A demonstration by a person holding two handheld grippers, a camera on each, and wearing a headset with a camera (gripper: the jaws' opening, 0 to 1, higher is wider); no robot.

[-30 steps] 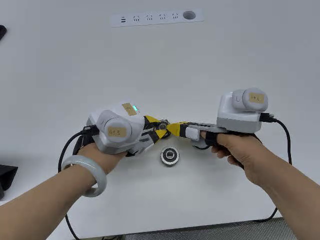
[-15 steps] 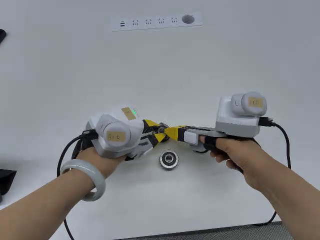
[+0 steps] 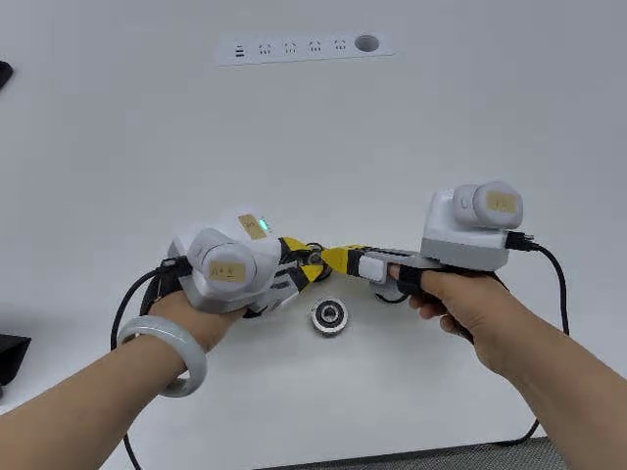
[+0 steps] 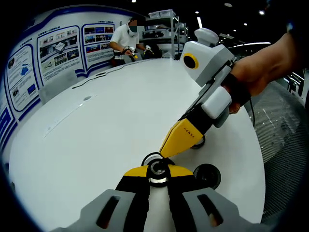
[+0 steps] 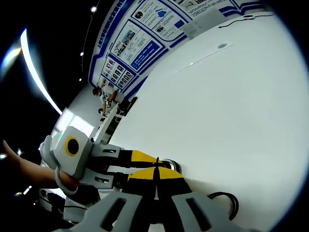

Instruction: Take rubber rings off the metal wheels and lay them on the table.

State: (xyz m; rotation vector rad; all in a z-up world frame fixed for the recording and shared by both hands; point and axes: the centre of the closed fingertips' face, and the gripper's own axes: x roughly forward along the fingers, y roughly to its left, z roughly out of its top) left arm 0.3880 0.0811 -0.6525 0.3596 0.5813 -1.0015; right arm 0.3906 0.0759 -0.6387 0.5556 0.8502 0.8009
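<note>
Jaws of the left gripper (image 3: 306, 264) are clenched on a metal wheel (image 4: 157, 167), held above the white counter (image 3: 441, 117) near the middle of the head view. The left gripper comes in from 9 o'clock and the right gripper (image 3: 338, 258) from 3 o'clock, so their yellow tips meet at the wheel. In the left gripper view a thin black rubber ring (image 4: 147, 157) arcs off the wheel's upper edge, and the right jaws are pressed together on it at about 1 o'clock of the wheel (the pinch itself is very small in the picture). The right gripper view shows its two yellow jaws closed tight against each other, the wheel just beyond them.

A second wheel (image 3: 330, 315) lies flat on the counter at 6 o'clock of the held one, close below it. At 4 o'clock of the right jaws a black loop (image 5: 222, 193) rests on the counter; ring or cable, I cannot tell. A power strip (image 3: 304, 46) lies at 12 o'clock, well apart.
</note>
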